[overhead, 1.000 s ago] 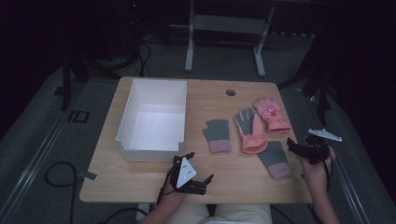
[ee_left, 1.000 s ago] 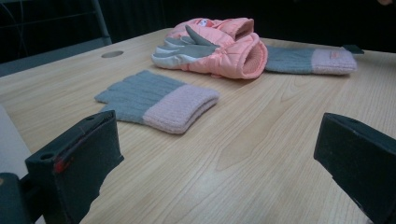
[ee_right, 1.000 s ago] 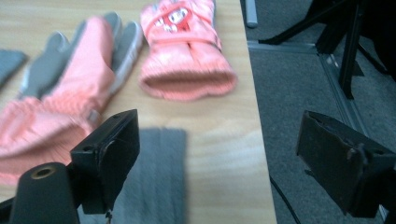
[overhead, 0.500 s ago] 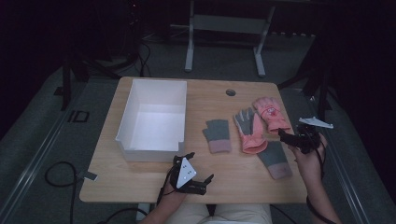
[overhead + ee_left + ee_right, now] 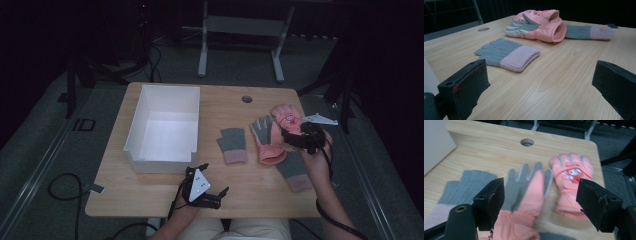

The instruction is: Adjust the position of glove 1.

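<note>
At the left of the counter (image 5: 150, 192) stands the white bin (image 5: 165, 127), open-topped with nothing in it; it sits well apart from the gloves and nearer the left gripper (image 5: 202, 186) than the right one.

The left gripper rests at the counter's near edge, just in front of the bin, jaws wide apart with nothing between them. In the left gripper view the grey glove (image 5: 507, 53) lies ahead of it, pink cuff toward the gripper and fingers pointing away.

Further right lie the two orange gloves, side by side and touching, cuffs toward the person and fingers toward the far edge. The palm-up glove (image 5: 267, 140), with its grey palm showing, is the left one; the back-up glove (image 5: 286, 116), with a printed patch, is the right one.

The right gripper (image 5: 295, 137) hovers above this pair, and in the right gripper view (image 5: 540, 202) its jaws straddle both gloves. They have just been closing a little yet stand wide, the pads pressing on nothing. Either glove's long axis runs along the gripper's line of sight, so a grasp looks likely to need a straight drop onto a cuff. The right hand is plainly the nearer one.

A second grey glove (image 5: 295, 172) lies under that forearm, at the near right.
</note>
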Action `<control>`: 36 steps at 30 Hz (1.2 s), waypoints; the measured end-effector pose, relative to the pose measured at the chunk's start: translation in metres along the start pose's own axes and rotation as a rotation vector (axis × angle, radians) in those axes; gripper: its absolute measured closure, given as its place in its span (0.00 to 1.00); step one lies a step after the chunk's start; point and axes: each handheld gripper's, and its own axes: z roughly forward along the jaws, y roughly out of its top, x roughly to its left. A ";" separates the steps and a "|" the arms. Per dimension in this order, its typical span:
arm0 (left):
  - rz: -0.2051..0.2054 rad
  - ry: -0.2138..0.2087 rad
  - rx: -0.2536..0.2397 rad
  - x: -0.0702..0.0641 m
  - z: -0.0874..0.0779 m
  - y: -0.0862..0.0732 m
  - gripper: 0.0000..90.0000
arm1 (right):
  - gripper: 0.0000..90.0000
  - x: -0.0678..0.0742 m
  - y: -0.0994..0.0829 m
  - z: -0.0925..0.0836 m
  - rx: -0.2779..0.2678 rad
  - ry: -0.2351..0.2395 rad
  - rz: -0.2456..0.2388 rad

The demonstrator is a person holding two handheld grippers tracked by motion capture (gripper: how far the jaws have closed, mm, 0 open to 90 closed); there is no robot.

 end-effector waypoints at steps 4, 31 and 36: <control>-0.001 -0.002 0.000 0.000 0.000 0.000 0.00 | 0.27 0.015 0.006 0.006 -0.001 0.031 -0.029; -0.002 -0.011 -0.007 0.001 -0.001 0.000 0.00 | 0.40 0.095 0.009 0.071 0.043 0.170 -0.159; -0.006 -0.015 -0.009 0.001 -0.001 0.000 0.00 | 0.42 0.103 0.005 0.090 0.079 0.196 -0.167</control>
